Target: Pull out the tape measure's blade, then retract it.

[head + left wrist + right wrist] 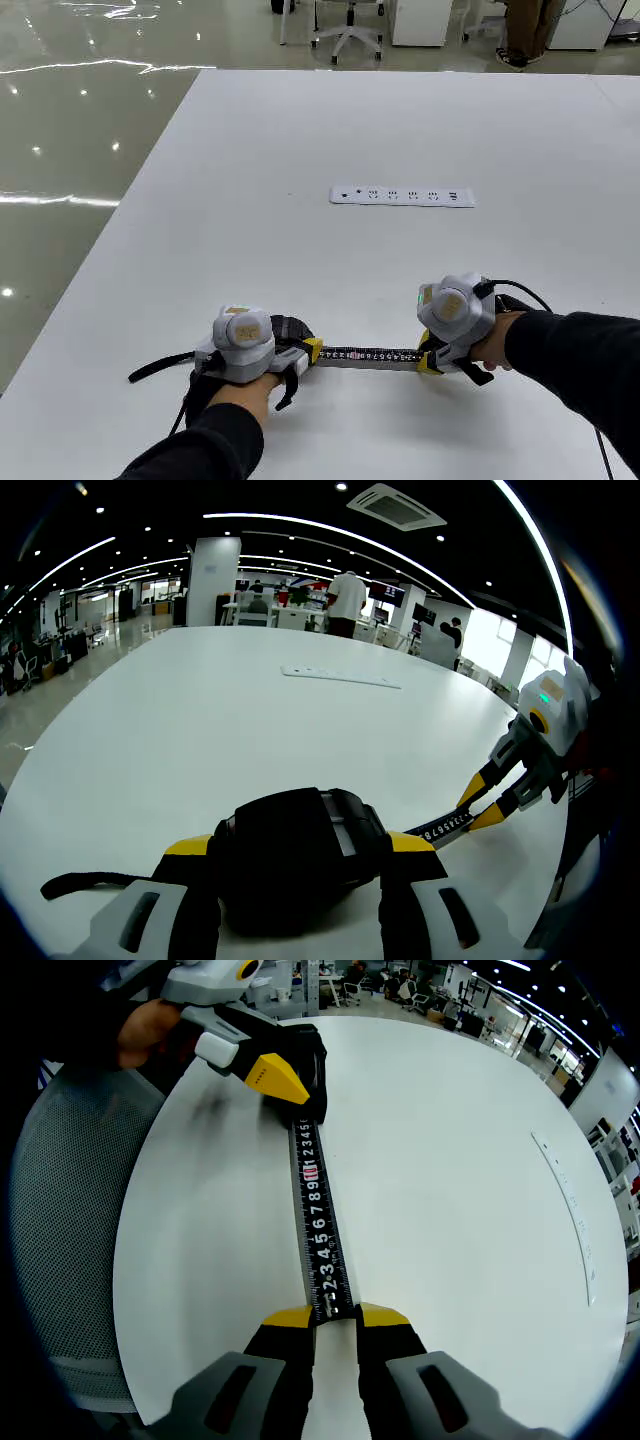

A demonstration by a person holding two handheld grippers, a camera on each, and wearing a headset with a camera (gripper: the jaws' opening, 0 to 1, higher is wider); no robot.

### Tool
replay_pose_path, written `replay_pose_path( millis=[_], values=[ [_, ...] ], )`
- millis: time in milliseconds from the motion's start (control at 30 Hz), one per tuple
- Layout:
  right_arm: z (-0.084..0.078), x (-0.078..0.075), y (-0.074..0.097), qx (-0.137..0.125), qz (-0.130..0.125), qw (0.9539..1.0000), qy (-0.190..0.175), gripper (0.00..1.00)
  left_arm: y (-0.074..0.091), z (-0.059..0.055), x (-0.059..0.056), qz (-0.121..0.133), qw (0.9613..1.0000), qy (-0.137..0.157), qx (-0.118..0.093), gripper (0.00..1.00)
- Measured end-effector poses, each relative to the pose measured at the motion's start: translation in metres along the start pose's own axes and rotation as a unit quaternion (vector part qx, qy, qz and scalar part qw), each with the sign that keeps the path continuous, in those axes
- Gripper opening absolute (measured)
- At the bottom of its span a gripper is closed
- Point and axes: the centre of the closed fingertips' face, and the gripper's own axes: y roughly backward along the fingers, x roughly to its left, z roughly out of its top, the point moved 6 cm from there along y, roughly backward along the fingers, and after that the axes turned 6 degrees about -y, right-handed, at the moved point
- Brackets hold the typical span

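Note:
The black tape measure case (300, 855) sits on the white table (330, 130), clamped between the yellow-tipped jaws of my left gripper (300, 845); in the head view the case (293, 331) lies at the lower left by that gripper (300, 352). Its dark numbered blade (318, 1220) runs out across the table to my right gripper (335, 1315), whose yellow tips pinch the blade's end. In the head view the blade (368, 355) spans between the two grippers, with the right one (428, 358) at its far end. A black wrist strap (158, 366) trails left.
A white power strip (402, 196) lies flat farther back on the table. The table's left edge drops to a glossy floor. An office chair (348, 28) and people stand beyond the far edge. A mesh chair back (70, 1220) is near the right gripper.

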Motion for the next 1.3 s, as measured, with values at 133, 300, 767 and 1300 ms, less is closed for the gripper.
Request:
replay_pose_path(
  millis=[133, 300, 767, 1300],
  values=[
    [0.006, 0.002, -0.003, -0.005, 0.001, 1.0000, -0.005, 0.11, 0.000, 0.000, 0.000, -0.001, 1.0000, 0.000, 0.001, 0.61],
    [0.007, 0.000, -0.004, -0.008, 0.002, 0.9999, -0.008, 0.11, 0.000, 0.000, 0.000, -0.002, 1.0000, 0.000, 0.001, 0.61],
    [0.015, 0.002, -0.008, -0.018, 0.000, 0.9998, -0.013, 0.11, -0.001, -0.001, 0.001, -0.005, 1.0000, 0.002, 0.003, 0.61],
    [0.024, 0.003, -0.014, -0.027, 0.000, 0.9994, -0.021, 0.11, 0.000, -0.001, 0.001, -0.010, 0.9999, 0.006, 0.006, 0.61]
  ],
)
